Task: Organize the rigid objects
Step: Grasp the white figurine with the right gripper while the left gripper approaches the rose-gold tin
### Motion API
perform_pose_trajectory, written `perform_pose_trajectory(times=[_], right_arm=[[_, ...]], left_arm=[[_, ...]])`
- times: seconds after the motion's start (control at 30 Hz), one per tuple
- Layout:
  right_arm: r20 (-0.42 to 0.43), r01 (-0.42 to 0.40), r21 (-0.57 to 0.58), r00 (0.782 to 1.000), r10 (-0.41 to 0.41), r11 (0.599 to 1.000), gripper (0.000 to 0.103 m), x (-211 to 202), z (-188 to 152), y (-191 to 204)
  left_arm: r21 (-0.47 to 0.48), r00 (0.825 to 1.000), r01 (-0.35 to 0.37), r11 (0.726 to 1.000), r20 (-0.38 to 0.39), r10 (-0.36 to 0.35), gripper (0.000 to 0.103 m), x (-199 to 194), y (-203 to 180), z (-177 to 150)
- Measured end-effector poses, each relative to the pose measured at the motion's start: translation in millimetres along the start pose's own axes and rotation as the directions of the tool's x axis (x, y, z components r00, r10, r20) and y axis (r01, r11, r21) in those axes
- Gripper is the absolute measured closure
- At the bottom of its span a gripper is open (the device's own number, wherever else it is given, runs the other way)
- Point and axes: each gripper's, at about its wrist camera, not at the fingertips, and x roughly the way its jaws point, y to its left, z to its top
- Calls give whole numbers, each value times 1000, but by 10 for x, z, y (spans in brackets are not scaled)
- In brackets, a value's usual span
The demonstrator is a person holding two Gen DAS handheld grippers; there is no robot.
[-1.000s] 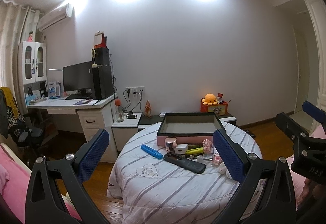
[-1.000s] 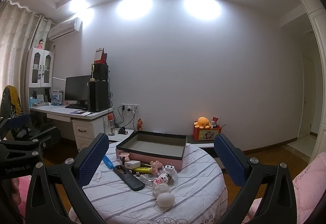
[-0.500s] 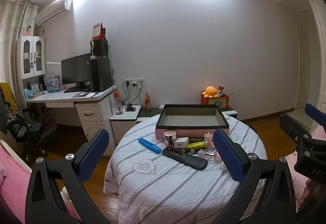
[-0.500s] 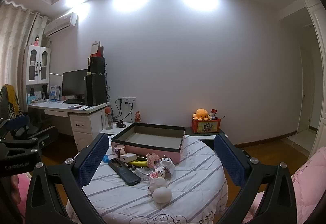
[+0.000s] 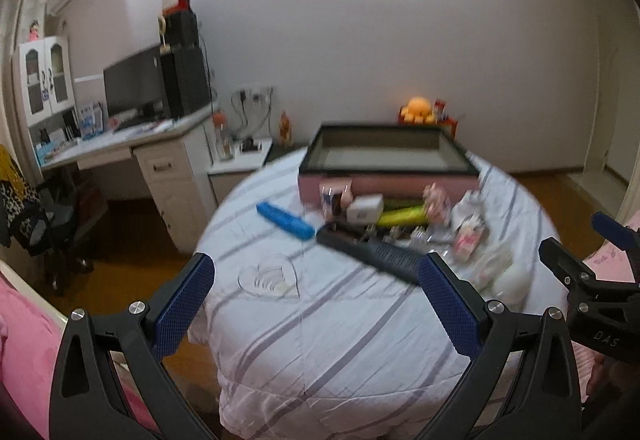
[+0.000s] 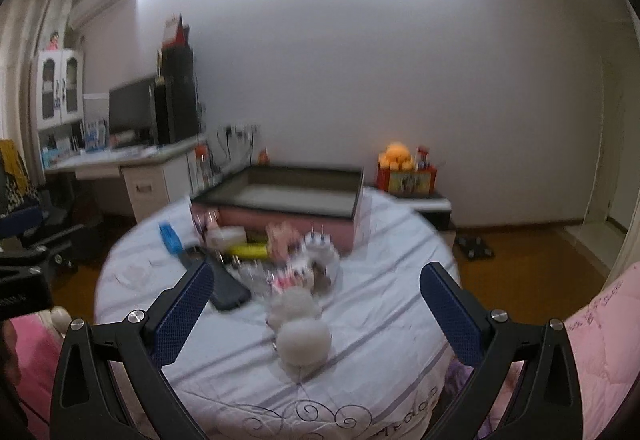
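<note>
A round table with a striped white cloth (image 5: 340,320) carries a pink box with a dark rim (image 5: 388,156), open and empty. In front of it lie a blue case (image 5: 285,220), a black remote (image 5: 372,254), a white charger (image 5: 365,210), a yellow-green tube (image 5: 400,216) and small white and pink items (image 5: 468,236). My left gripper (image 5: 320,304) is open and empty, held short of the table. My right gripper (image 6: 316,304) is open and empty above the near edge, close to two white round objects (image 6: 300,328). The box (image 6: 288,196) and remote (image 6: 224,284) also show there. Both views are blurred.
A white desk with a monitor and computer tower (image 5: 160,88) stands at the left, with a low white cabinet (image 5: 236,164) beside it. An orange plush toy (image 5: 418,110) sits behind the table. Pink bedding (image 6: 592,352) lies at the right. The floor is wood.
Both grippers have moved forward and tilted down toward the table; the table and objects now appear larger and lower in both views. Both grippers stay open.
</note>
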Motion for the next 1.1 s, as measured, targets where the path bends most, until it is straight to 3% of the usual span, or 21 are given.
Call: perform_pose_trajectory(times=[0.4,0.5,0.57,0.7,0.8,0.97,1.1], right_arm=[[-183,-45,-45,982,36,998,1,810,-326,77],[-213,-64,-45,976,53,997,12,913,-384,53],[-238,-83,-51,969,69,995,30,984,-438,38],[-238,-106,-71,967,86,992,36,998,-490,18],[-234,-145,-75,964,124,987,50,983,-478,-21],[-240,-189,-43,955,174,981,50,975,-419,-76],[-225,-205,-44,956,190,978,50,939,-314,-96]], left_arm=[[15,977,4,1000,-212,-1,0,820,48,-267],[18,969,2,1000,-247,3,0,945,69,-341],[12,963,10,1000,-270,-6,0,1018,75,-382],[2,958,27,1000,-286,-25,0,1101,80,-441],[-10,958,47,999,-281,-48,0,1114,94,-457],[-12,962,85,996,-261,-86,0,1123,122,-477],[-63,952,111,992,-280,-125,0,1134,210,-388]])
